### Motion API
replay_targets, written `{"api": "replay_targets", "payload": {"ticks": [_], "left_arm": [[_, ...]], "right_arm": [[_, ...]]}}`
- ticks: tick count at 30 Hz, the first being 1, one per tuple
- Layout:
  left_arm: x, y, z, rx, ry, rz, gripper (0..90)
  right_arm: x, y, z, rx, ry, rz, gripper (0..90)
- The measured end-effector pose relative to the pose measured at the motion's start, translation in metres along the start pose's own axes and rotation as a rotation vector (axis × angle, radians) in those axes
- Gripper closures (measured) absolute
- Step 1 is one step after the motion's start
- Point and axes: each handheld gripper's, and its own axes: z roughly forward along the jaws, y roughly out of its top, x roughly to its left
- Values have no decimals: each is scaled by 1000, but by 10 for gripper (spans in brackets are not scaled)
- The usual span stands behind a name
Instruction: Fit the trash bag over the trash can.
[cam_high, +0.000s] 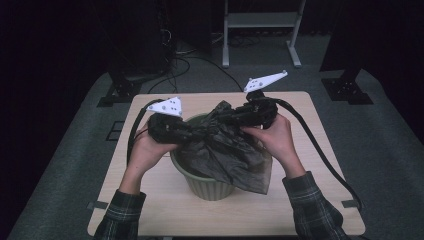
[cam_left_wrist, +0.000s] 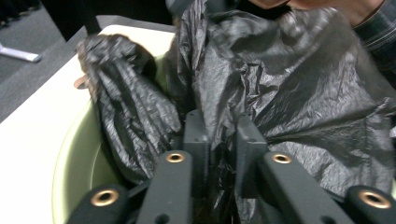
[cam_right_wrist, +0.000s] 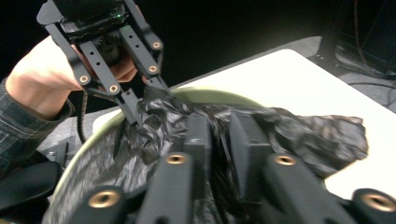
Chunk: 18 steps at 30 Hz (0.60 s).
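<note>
A pale green bin stands in the middle of the table, with a black plastic bag draped over its mouth and down its front right side. My left gripper reaches in from the left above the bin's rim. Its jaws are pinched on bunched bag plastic. My right gripper comes from the right and holds a raised fold of the bag between its close-set jaws. The left gripper is seen opposite, clamped on the bag at the bin's rim.
Thick black cables trail from both grippers across the table. Behind the table are a white frame stand and dark equipment legs on grey carpet. Bare tabletop lies on both sides of the bin.
</note>
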Motion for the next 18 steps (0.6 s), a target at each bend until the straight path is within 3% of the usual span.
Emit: {"api": "replay_targets", "payload": {"ticks": [4, 9, 18], "left_arm": [[4, -11, -9, -26, 33, -40, 827], [9, -22, -20, -58, 69, -75, 826], [10, -32, -23, -54, 73, -94, 818]], "right_arm": [[-1, -7, -15, -26, -32, 8, 650], [-2, -23, -40, -60, -64, 20, 616], [-3, -57, -68, -66, -101, 49, 586]]}}
